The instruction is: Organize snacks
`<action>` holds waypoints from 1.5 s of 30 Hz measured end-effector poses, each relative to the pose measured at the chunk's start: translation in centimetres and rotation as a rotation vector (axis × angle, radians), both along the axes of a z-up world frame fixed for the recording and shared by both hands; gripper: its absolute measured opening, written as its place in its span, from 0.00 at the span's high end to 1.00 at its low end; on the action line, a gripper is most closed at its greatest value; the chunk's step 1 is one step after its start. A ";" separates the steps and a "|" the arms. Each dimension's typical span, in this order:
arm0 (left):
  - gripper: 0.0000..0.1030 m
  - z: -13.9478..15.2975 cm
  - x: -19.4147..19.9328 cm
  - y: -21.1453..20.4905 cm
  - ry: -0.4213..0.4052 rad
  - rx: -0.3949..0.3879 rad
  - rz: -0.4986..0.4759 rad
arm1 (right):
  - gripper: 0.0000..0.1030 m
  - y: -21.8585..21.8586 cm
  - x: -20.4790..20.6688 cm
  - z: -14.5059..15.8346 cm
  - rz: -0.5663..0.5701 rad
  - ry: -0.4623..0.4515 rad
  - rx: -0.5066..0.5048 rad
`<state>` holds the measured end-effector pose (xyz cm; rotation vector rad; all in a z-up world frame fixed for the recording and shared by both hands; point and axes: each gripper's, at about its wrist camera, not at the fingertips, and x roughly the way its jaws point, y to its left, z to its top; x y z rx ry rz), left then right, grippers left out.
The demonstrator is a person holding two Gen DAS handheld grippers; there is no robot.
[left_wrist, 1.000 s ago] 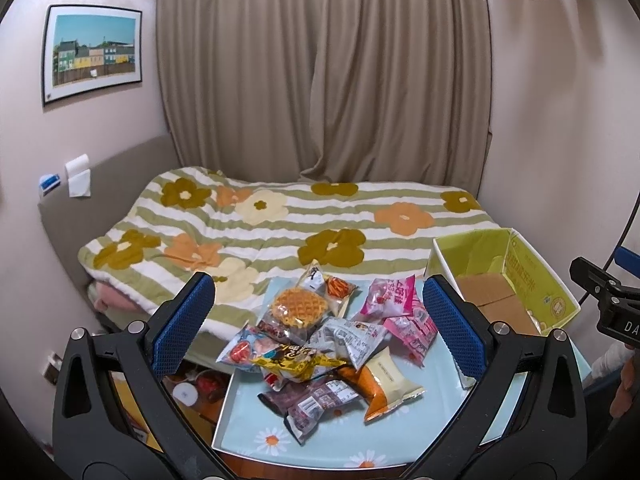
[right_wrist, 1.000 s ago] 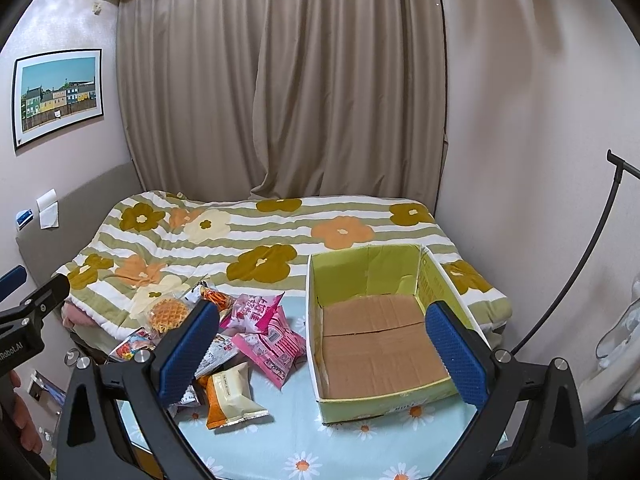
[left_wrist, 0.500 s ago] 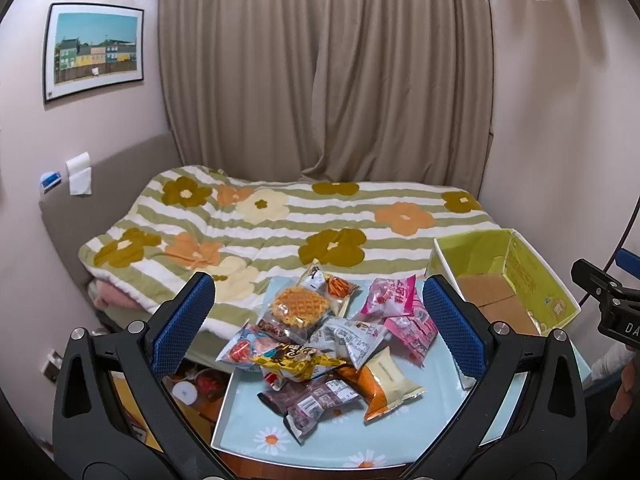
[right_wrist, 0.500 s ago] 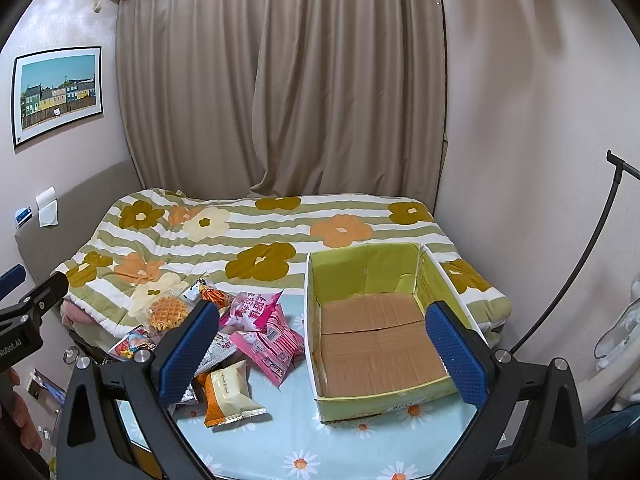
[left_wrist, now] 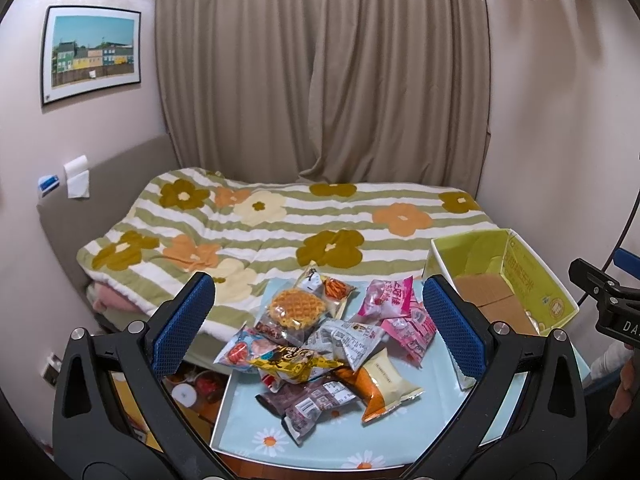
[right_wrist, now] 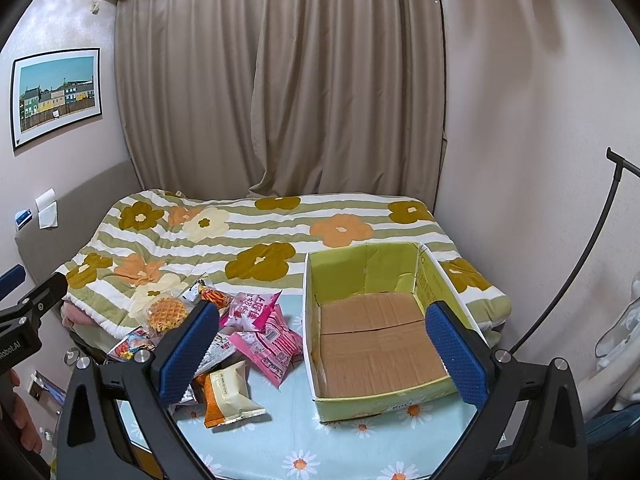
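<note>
A pile of snack packets lies on a small table with a light blue daisy cloth (left_wrist: 256,436): a waffle pack (left_wrist: 295,308), pink packs (left_wrist: 386,298), a grey pack (left_wrist: 352,338), a yellow pack (left_wrist: 294,364), a dark brown pack (left_wrist: 310,402) and an orange-cream pack (left_wrist: 384,380). An empty green cardboard box (right_wrist: 380,340) stands to the right of the pile. My left gripper (left_wrist: 318,324) is open and empty, held above the pile. My right gripper (right_wrist: 320,350) is open and empty, above the box's left wall. The pink packs (right_wrist: 266,332) lie beside the box.
A bed with a striped flower blanket (left_wrist: 280,224) lies right behind the table. Beige curtains hang at the back. A wall (right_wrist: 540,160) stands close on the right with a black stand (right_wrist: 592,248). Clutter lies on the floor left of the table (left_wrist: 192,388).
Both grippers have shifted only slightly; the view has crept a little. Nothing was taken hold of or moved on the table.
</note>
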<state>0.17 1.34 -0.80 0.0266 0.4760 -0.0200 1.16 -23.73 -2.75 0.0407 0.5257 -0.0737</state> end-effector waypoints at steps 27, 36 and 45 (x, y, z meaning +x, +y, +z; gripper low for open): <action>0.00 -0.6 1.1 -0.1 0.064 -0.013 -0.001 | 0.00 -0.3 1.9 -0.8 0.075 0.089 0.022; 0.00 -6.6 2.5 0.7 0.214 0.038 0.043 | 0.00 1.5 6.2 -6.0 0.298 0.228 0.034; 0.00 -11.9 6.1 2.9 0.328 0.045 -0.027 | 0.00 5.6 11.7 -10.1 0.502 0.345 0.021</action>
